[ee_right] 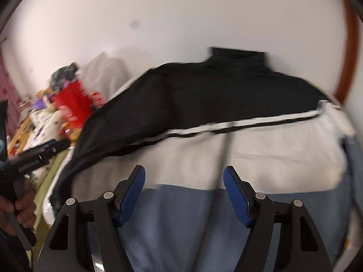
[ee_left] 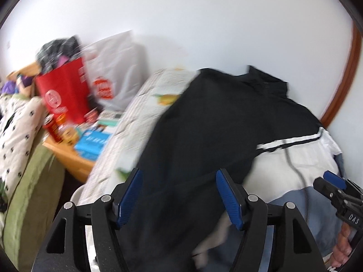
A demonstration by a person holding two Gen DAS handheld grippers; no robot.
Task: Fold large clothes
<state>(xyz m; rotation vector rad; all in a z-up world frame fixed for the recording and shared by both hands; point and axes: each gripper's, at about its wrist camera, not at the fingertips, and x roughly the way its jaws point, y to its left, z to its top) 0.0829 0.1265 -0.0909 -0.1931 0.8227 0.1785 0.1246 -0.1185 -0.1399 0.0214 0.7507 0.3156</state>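
A large jacket [ee_right: 226, 95] with a black top, white middle band and blue-grey bottom lies spread on the bed against the white wall, collar at the far side. It also shows in the left wrist view [ee_left: 215, 122], with a black sleeve folded across toward the near left. My left gripper [ee_left: 179, 176] is open, hovering just over the black sleeve, empty. My right gripper [ee_right: 184, 174] is open above the white and blue part near the zipper, empty. Both views are motion-blurred. The right gripper shows at the right edge of the left wrist view [ee_left: 333, 181].
The bed has a pale patterned cover [ee_left: 136, 113]. Left of it stands a wooden nightstand [ee_left: 72, 158] with a red bag [ee_left: 63, 93], a white plastic bag [ee_left: 113, 72], cans and boxes. A second bed with a green sheet [ee_left: 29, 192] lies further left. A brown wooden frame [ee_left: 347, 72] runs along the right.
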